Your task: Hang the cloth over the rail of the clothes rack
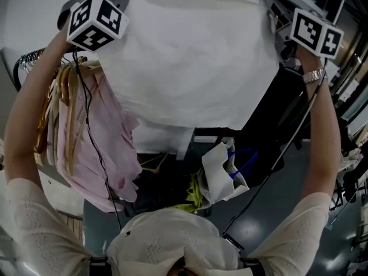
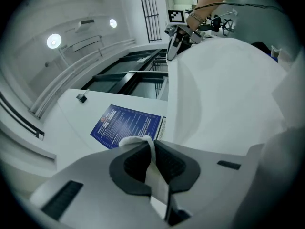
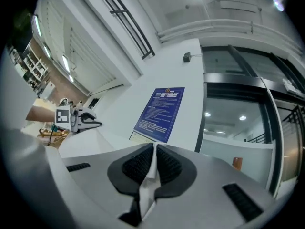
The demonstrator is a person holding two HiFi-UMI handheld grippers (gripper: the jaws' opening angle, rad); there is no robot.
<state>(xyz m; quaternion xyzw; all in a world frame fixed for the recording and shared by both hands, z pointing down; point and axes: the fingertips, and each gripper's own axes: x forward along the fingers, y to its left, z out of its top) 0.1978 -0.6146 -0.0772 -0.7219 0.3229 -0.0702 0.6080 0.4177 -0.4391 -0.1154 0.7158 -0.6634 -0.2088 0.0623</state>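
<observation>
Background clothes rack [image 1: 17, 72] lies mostly hidden behind spread white cloth [image 1: 190, 56].

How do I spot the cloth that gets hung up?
Find the pink clothes on wooden hangers at the left. Just right of them, held up high, is a big cloth. Unlike them, it is white and on no hanger.
</observation>
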